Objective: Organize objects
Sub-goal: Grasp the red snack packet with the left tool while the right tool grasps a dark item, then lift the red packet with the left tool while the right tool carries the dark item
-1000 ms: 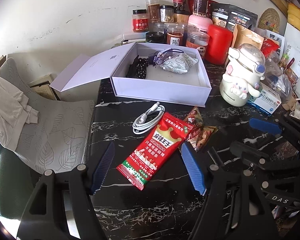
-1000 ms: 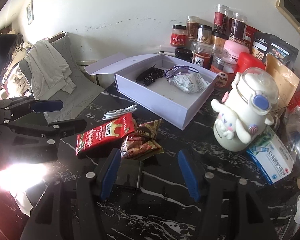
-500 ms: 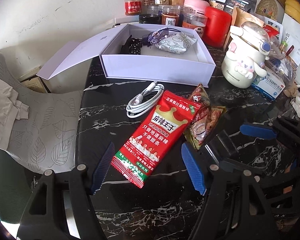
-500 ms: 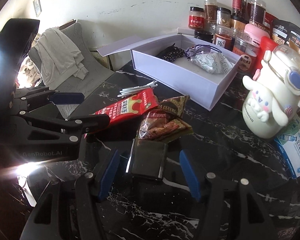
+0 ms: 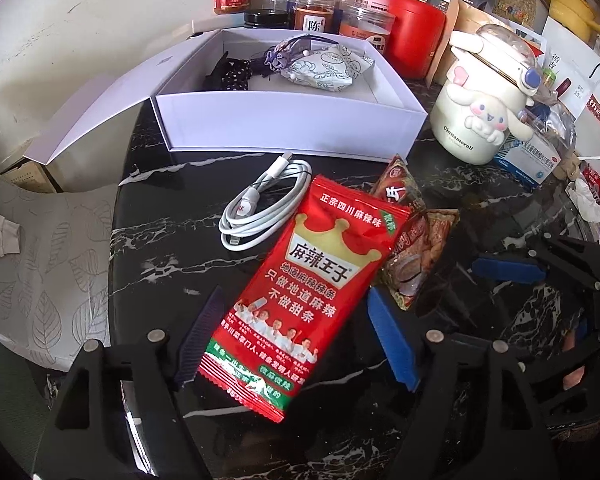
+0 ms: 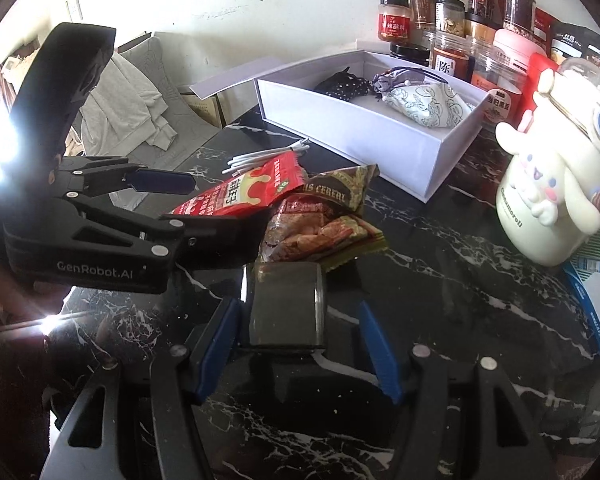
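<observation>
The red snack packet [image 5: 312,284] lies flat on the dark worktop [image 5: 172,240], its long axis running from the near edge up and to the right toward the white box [image 5: 292,124]. Its near end sits between the fingers of the left gripper [image 5: 292,344], one finger [image 5: 198,344] just left of it, the other [image 5: 392,340] just right; neither pad presses on it, and the fingers are spreading wider at this moment. So the left hand is the nearer one to this packet, and closing across its short width looks like the natural grip.

Just right of it, partly under its edge, lie two brown snack packets [image 6: 324,220]. Nearer still, a small dark case [image 6: 286,308] lies between the fingers of the right gripper [image 6: 296,356], which stand released with clear gaps on both sides.

A coiled white cable [image 5: 260,208] lies between packet and box.
</observation>
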